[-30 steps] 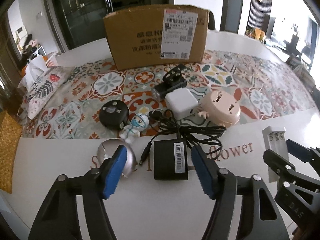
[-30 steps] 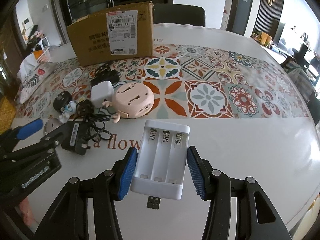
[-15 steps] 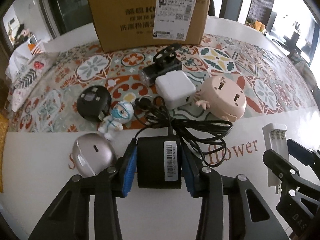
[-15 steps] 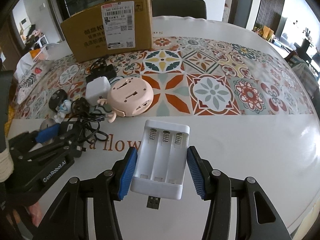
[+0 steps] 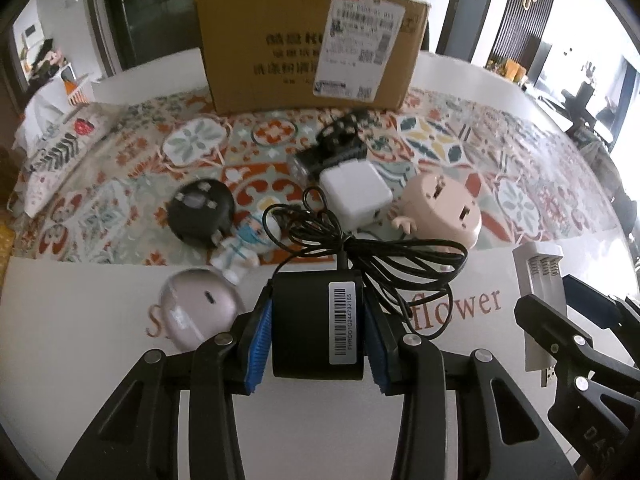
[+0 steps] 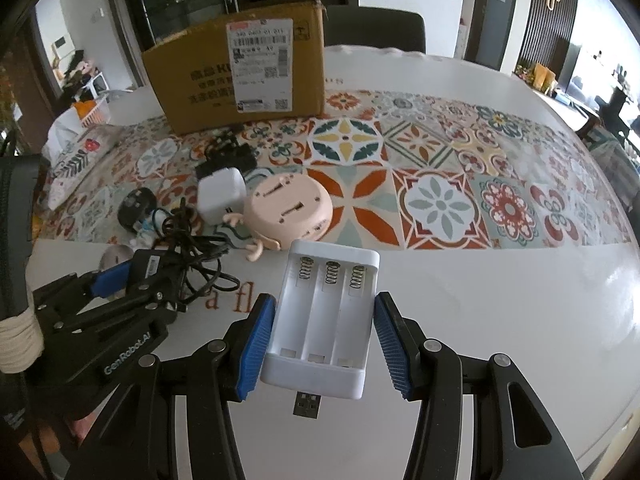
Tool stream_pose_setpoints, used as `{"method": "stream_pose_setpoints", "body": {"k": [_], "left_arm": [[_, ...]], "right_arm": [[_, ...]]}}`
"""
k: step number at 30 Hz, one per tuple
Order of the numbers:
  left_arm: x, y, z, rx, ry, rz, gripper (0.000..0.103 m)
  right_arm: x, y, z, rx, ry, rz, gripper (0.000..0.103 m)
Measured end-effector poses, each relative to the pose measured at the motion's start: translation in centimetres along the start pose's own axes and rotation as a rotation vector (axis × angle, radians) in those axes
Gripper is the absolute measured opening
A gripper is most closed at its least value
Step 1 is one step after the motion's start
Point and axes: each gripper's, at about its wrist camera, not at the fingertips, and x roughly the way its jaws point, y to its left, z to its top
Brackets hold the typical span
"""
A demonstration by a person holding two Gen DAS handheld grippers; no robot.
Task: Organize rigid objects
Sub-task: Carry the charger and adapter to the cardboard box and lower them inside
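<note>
While the white bench [image 6: 500,300] carries a cardboard box [image 5: 308,44] at its far side, the left tool [image 5: 318,338] is clamped on a black power adapter [image 5: 316,328] at the near edge, cord [image 5: 372,256] trailing onto the bench. To its right, the right tool [image 6: 322,350] grips a white battery charger [image 6: 324,320] near the pink round gadget [image 6: 288,210]

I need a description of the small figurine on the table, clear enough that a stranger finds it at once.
Start at the cardboard box at the back of the patterned runner and come toward the near edge. There, between the round black puck and the coiled black cable, lies the figurine. It alone has a human shape: white suit, blue mask.
</note>
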Motion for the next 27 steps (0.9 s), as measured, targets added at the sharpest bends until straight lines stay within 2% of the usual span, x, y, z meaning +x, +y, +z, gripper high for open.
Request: {"method": "stream_pose_setpoints", "body": {"k": [5, 14, 27], "left_arm": [[-2.2, 0.6, 0.8, -0.008, -0.051, -0.004, 0.041], [-6.7, 1.6, 3.0, 0.0, -0.161, -0.002, 0.041], [-11.1, 3.5, 6.4, 0.04, -0.293, 0.023, 0.041]], "right_arm": [[-1.4, 0.6, 0.7, -0.011, -0.036, 0.011, 0.052], [-5.1, 1.7, 2.7, -0.032, -0.153, 0.019, 0.052], [-9.0, 4.0, 5.9, -0.05, -0.299, 0.043, 0.052]]}}
